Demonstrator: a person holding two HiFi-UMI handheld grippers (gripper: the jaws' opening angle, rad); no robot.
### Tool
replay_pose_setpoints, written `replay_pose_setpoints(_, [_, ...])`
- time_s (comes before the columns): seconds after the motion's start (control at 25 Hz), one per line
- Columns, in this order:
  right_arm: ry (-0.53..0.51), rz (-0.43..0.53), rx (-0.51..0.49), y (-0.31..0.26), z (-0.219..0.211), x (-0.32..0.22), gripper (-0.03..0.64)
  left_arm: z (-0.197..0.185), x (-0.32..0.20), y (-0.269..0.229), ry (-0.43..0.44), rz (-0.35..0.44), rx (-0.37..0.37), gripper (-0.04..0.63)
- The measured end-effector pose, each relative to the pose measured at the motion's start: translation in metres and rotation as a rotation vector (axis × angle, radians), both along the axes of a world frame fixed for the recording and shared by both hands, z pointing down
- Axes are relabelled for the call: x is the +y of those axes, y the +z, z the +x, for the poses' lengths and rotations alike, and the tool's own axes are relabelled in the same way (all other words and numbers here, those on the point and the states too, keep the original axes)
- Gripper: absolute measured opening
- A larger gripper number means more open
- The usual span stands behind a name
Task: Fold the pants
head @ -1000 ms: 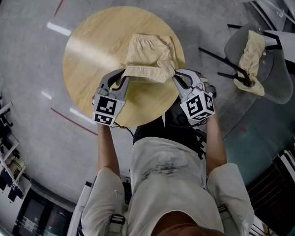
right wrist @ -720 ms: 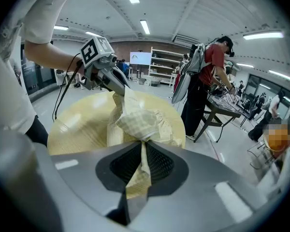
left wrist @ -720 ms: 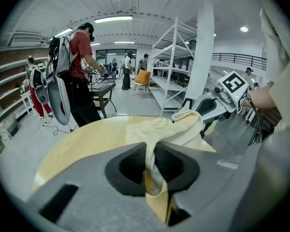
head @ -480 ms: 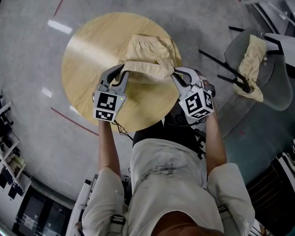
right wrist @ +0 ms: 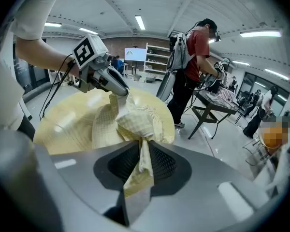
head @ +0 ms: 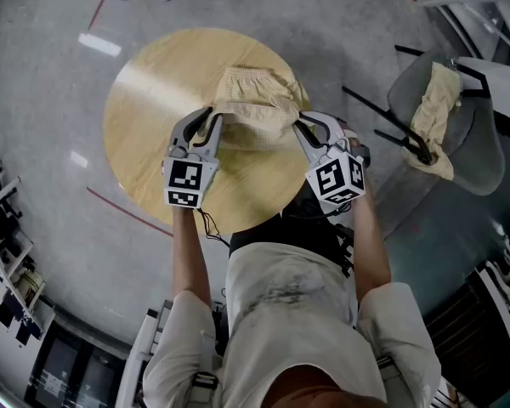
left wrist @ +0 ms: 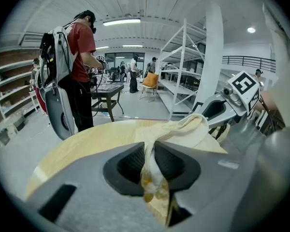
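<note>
The left gripper [head: 211, 119] and the right gripper [head: 302, 126] are reaching out over the near half of a round wooden table [head: 153, 100], each held in one of the person's hands. Both are pinching the pale yellow pants [head: 255, 109]. In the left gripper view a strip of the fabric is running down through the narrow gap between the dark pads, which are pressing on it from both sides. In the right gripper view a checked fold is sitting clamped in the same way. The jaws of both grippers have just been opening a little, with the cloth between them throughout.

The pants are lying bunched on the right part of the tabletop. The left gripper is gripping their left edge and the right gripper their right edge, and the elastic waistband is lying on the far side.

Beyond the table, to the right, a grey chair [head: 480, 151] is standing on the grey floor with another yellow cloth [head: 433, 109] draped over it. Further off, a person in a red shirt [left wrist: 79, 47] is standing at a small desk, with white shelving [left wrist: 183, 76] behind.
</note>
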State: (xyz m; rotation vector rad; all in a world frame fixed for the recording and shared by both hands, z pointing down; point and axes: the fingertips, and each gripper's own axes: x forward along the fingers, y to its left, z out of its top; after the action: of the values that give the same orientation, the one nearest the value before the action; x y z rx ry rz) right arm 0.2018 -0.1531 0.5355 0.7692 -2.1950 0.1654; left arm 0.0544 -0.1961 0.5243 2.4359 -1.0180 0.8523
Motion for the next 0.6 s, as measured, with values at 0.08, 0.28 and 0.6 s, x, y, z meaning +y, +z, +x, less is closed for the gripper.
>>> replay_pose_setpoints(0.08, [0.009, 0.010, -0.001, -0.002, 0.000, -0.005, 0.081, 0.000, -0.005, -0.002, -0.010, 0.010, 0.004, 0.075])
replay_pose_setpoints(0.28, [0.037, 0.036, -0.008, -0.009, 0.001, -0.017, 0.089, -0.001, -0.015, -0.010, -0.026, 0.032, 0.014, 0.075])
replay_pose_setpoints(0.6, [0.092, 0.086, -0.014, -0.015, 0.010, -0.039, 0.100, 0.007, -0.025, -0.023, -0.055, 0.072, 0.037, 0.072])
